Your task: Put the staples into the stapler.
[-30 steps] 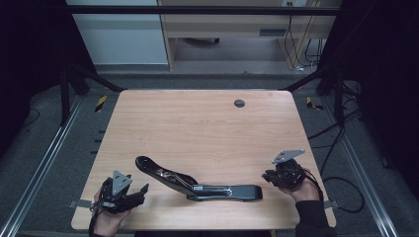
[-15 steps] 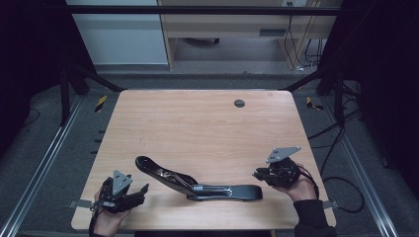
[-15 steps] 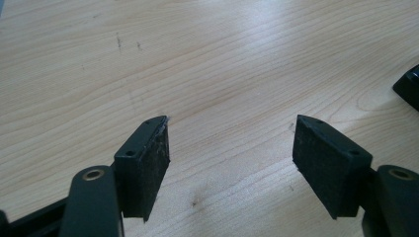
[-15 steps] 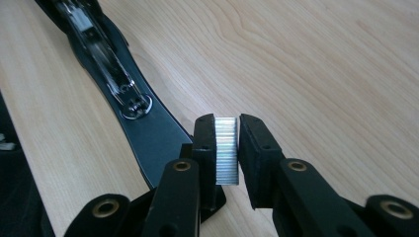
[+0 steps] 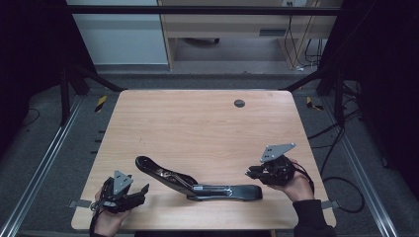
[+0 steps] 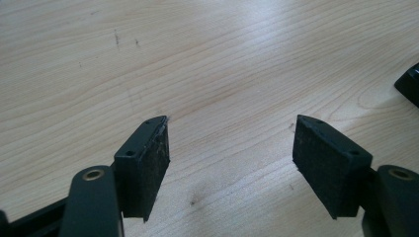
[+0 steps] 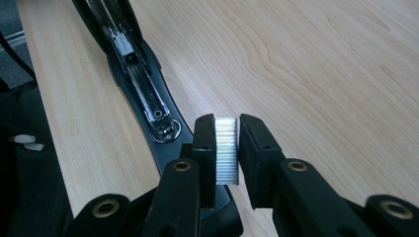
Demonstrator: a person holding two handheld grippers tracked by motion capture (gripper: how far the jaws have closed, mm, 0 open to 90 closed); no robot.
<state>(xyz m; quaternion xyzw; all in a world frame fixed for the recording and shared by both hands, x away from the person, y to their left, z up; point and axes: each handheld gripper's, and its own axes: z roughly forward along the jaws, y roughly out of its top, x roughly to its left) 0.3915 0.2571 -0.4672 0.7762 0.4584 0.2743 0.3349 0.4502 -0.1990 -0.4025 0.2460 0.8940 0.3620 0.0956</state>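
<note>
A black stapler lies swung wide open near the front edge of the wooden table, its base and magazine arm stretched in a line. In the right gripper view its metal staple channel runs away from me. My right gripper hovers just right of the stapler's near end, shut on a silver strip of staples pinched between its pads. My left gripper rests at the front left corner, left of the stapler's other end, jaws open with bare wood between the pads.
A round grommet hole sits near the table's far edge. Metal frame rails flank the table on both sides. Cables trail off the right side. A person's dark sleeve enters at the bottom right.
The right gripper has risen and shifted left toward the stapler, carrying the staple strip. The left gripper and the stapler have stayed put.
</note>
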